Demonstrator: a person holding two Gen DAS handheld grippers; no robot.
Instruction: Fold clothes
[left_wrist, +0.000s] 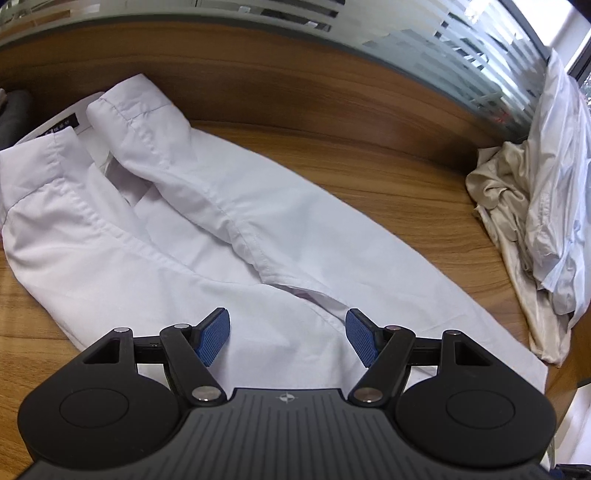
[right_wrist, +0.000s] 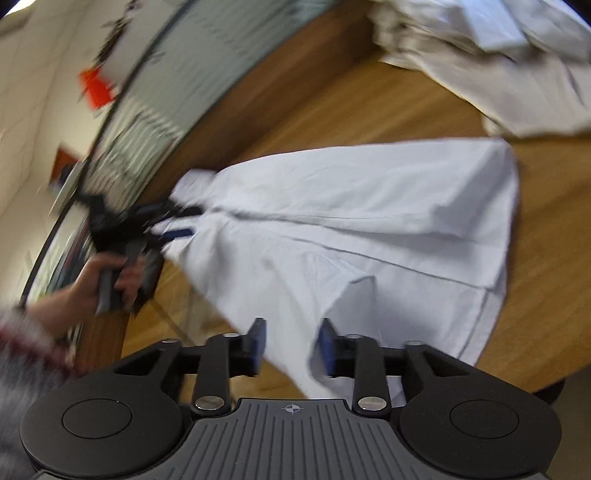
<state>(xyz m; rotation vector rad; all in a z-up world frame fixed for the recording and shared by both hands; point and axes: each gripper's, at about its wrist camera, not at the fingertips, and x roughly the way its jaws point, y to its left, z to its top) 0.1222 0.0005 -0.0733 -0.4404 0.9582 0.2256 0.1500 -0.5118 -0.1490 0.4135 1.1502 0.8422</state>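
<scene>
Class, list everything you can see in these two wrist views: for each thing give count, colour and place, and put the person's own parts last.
Shirt: one, white, spread across the table, collar at far left in the left wrist view.
Pile of clothes: one heap, beige and pale white, at the table's right edge.
Table: one, brown wood grain, under everything.
Frosted striped glass partition: one, grey-green, behind the table.
Left gripper: black, blue pads, open over the shirt.
Right gripper: black, blue pads, open at the shirt's edge.
Hand: one, gripping the left gripper's handle.

An office, likely: a frosted striped glass partition (left_wrist: 424, 51) runs behind a curved wooden table (left_wrist: 369, 177).
</scene>
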